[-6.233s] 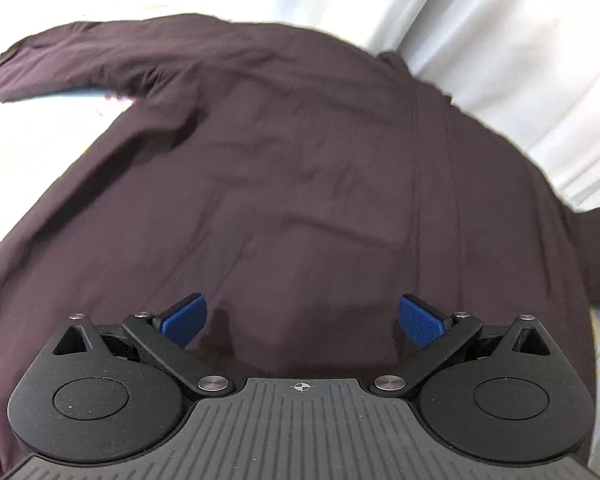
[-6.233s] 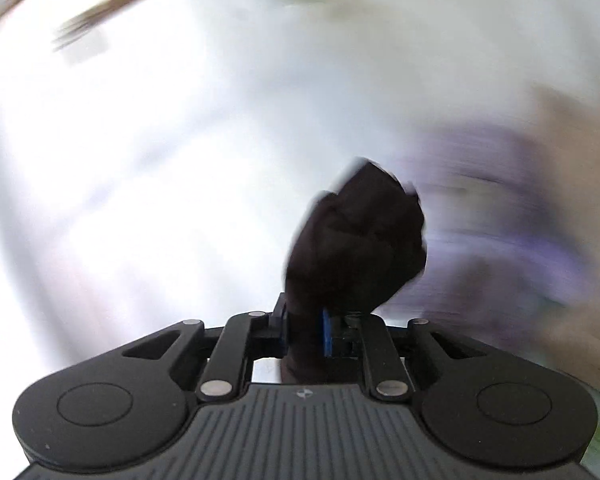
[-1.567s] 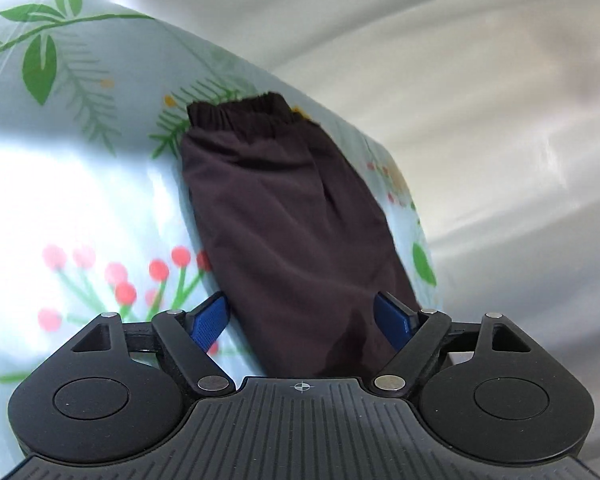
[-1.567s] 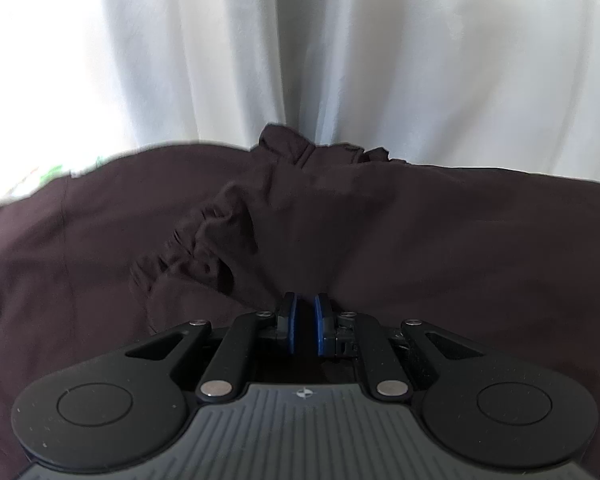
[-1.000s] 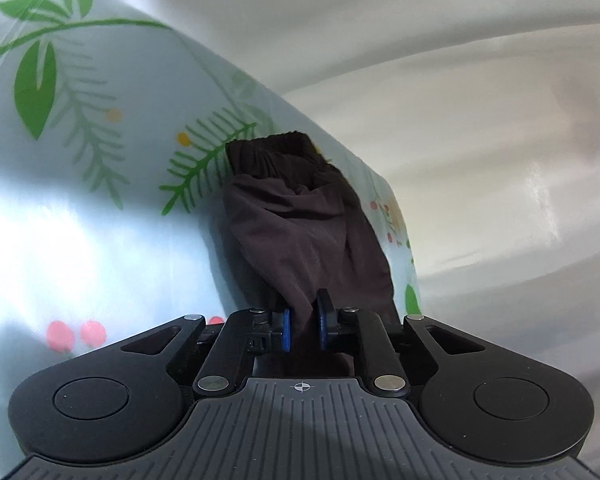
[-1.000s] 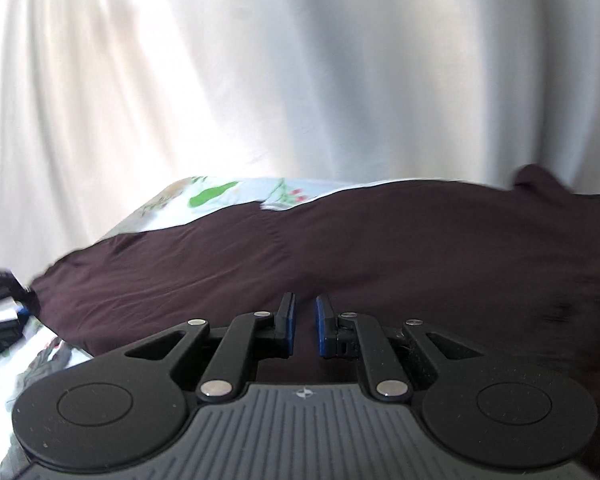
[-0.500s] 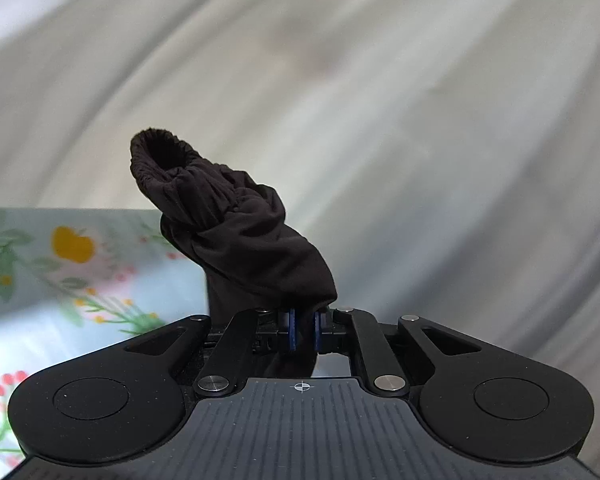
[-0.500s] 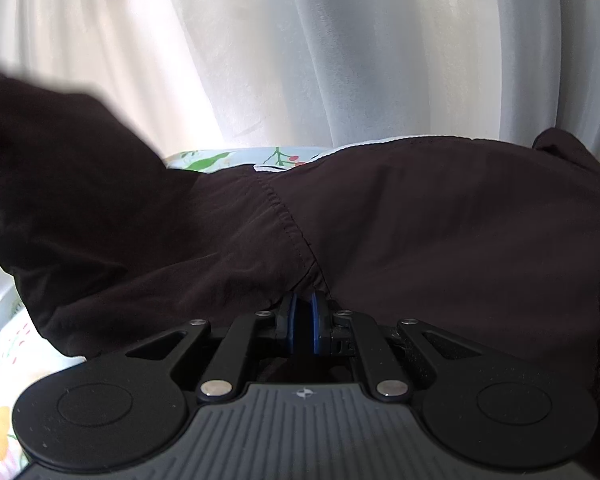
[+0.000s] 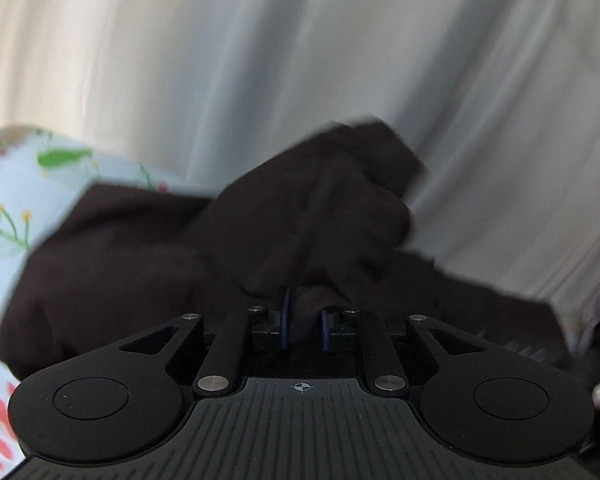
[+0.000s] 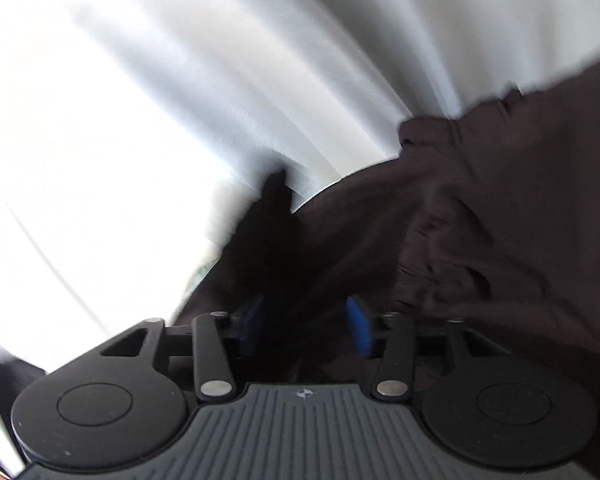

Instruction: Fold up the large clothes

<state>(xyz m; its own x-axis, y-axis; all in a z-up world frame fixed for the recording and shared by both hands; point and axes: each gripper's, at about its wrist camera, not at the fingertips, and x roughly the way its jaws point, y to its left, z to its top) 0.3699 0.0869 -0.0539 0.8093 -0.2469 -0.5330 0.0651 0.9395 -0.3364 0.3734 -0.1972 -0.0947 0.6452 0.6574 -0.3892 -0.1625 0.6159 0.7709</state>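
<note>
Across the lower half of the left wrist view the dark brown garment (image 9: 112, 264) lies spread over the floral sheet (image 9: 4, 200), with white curtains (image 9: 260, 60) behind. At centre frame a bunched sleeve (image 9: 320, 200) rises out of the left gripper (image 9: 304, 326), whose jaws are just beginning to part, the cloth still between the blue pads and apparently still pinched. In the right wrist view, badly blurred, the right gripper (image 10: 306, 326) is opening too, its pads well apart with dark fabric lying loosely between them and not pressed; the garment (image 10: 500, 220) fills the right side of that frame in heaped wrinkles. By my reckoning the fold is at an early-to-middle stage: a sleeve is being brought in over the body and let go, but the body itself looks unfolded and rumpled. Smoothing, the other sleeve's state and the main folds I cannot confirm as done.
</note>
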